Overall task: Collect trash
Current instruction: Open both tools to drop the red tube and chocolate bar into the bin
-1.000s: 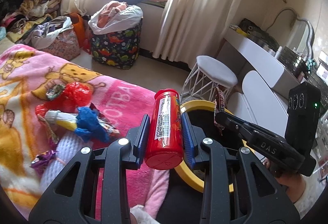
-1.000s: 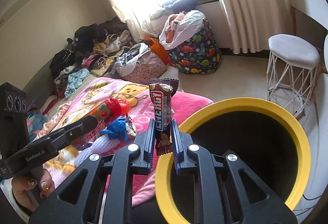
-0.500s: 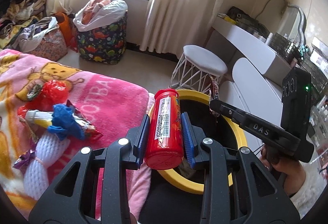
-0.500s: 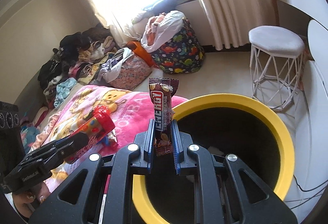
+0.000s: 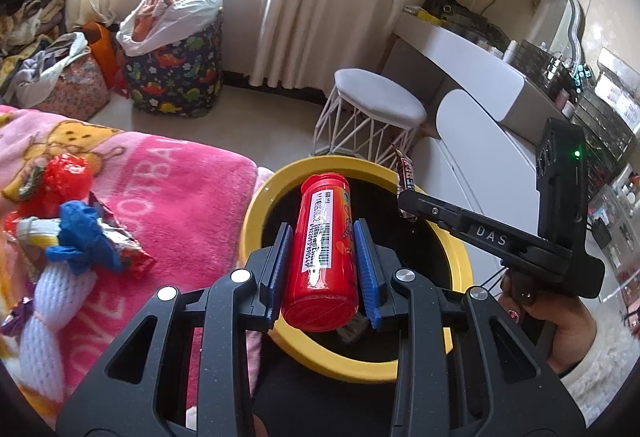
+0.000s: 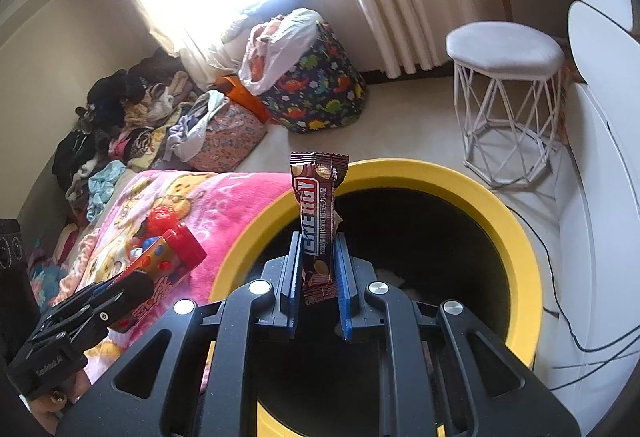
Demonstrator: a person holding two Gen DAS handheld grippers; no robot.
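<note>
My left gripper (image 5: 323,269) is shut on a red cylindrical tube with a barcode label (image 5: 324,253) and holds it over the mouth of the yellow-rimmed black bin (image 5: 256,213). My right gripper (image 6: 318,273) is shut on a brown energy-bar wrapper (image 6: 318,213), held upright above the same bin (image 6: 516,237). The right gripper also shows in the left wrist view (image 5: 404,197), and the left one with the tube (image 6: 168,257) shows in the right wrist view. More trash lies on the pink blanket: a red wrapper (image 5: 66,173), a blue crumpled piece (image 5: 86,237), and a white foam net (image 5: 52,305).
The bed with the pink blanket (image 5: 168,197) lies left of the bin. A white wire stool (image 5: 372,117) and a white desk (image 5: 468,57) stand beyond it. A dinosaur-print laundry bag (image 5: 176,77) and clothes piles sit by the curtained window. Cables (image 6: 580,337) run right of the bin.
Both grippers have moved from beside the bed to above the bin's opening, still holding the tube and the wrapper. The bin fills more of both views.
</note>
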